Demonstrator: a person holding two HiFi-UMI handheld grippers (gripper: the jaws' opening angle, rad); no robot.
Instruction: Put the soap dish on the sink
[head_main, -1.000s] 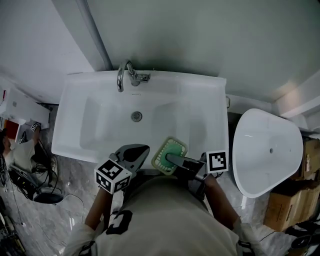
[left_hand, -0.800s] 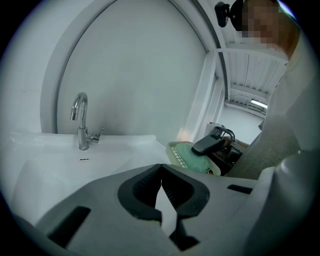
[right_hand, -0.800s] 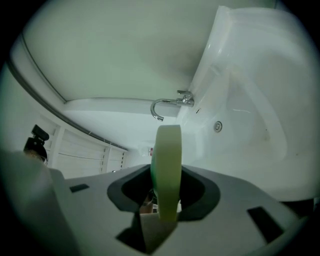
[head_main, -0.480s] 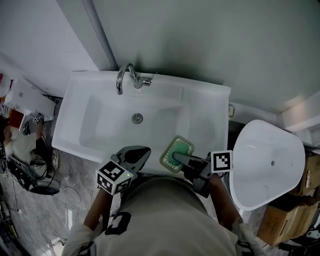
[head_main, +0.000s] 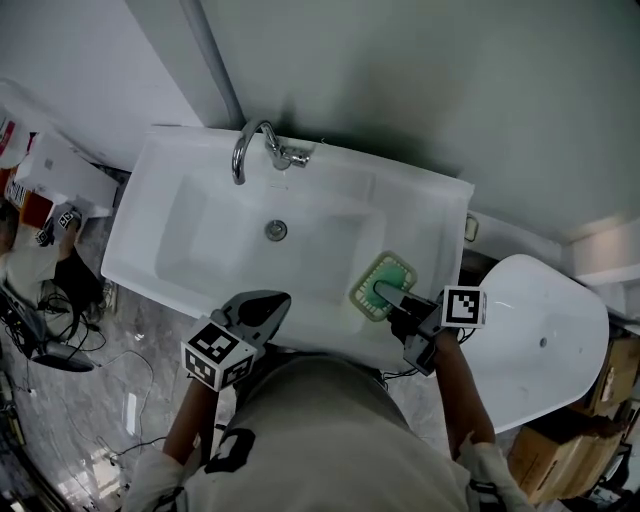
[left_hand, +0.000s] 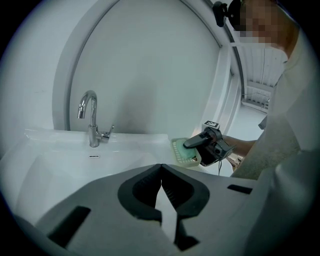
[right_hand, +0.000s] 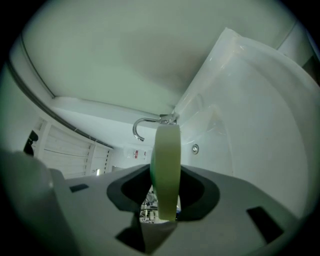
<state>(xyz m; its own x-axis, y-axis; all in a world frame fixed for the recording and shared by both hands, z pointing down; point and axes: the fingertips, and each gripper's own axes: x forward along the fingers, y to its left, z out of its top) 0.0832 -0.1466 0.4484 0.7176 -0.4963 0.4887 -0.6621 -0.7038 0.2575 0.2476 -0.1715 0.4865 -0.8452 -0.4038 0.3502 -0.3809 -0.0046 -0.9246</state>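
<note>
White sink (head_main: 160, 250) stands against a grey wall, with a chrome faucet (head_main: 262, 148) at its back edge. The right gripper (head_main: 390, 293) has its jaws closed on the green soap dish (head_main: 385, 283), which it grips by one side; the dish sticks out ahead of the jaws, over the sink's flat rim. In the right gripper view the dish shows edge-on between the pads (right_hand: 150, 187), and the faucet lies far beyond it. The left gripper (head_main: 262, 305) is at the sink's front edge, jaws together with nothing between them. A white oval fixture (head_main: 545, 330) stands just beside the right gripper, on its outer side.
</note>
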